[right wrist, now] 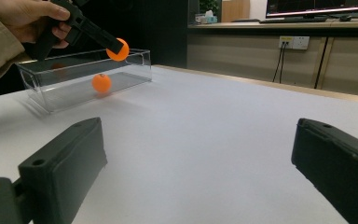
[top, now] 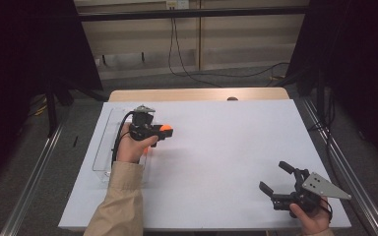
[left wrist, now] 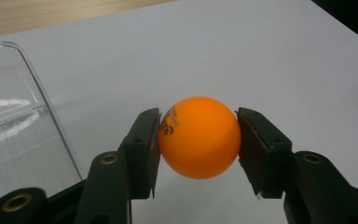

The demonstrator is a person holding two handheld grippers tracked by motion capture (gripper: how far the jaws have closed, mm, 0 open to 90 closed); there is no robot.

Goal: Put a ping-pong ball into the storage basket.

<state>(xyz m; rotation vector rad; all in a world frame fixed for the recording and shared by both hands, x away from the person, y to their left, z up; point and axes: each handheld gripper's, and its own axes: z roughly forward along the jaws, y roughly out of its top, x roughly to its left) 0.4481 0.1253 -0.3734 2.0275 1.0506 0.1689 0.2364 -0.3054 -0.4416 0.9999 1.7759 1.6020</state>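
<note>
Orange ball (left wrist: 199, 137): pinched between the pads of the left tool (left wrist: 198, 149), held clear above the white surface (top: 226, 147). In the high view it sits at about 9 o'clock of the surface, just beside the right wall of the clear box (top: 103, 147).

Handling, as judged: looks like a table-tennis ball, so very light, hollow, smooth, slippery on its curve. Thin shell may dent under hard squeeze. Best hold is across the widest part, pads opposite each other, as here.

Writing: dark print on the ball's left side, partly behind a pad; not readable.

Second orange ball (right wrist: 101, 82) lies inside the clear box.

Right tool (top: 278, 183): released, jaws wide apart, nothing between them, at about 4 o'clock of the surface, well apart from the box.
</note>
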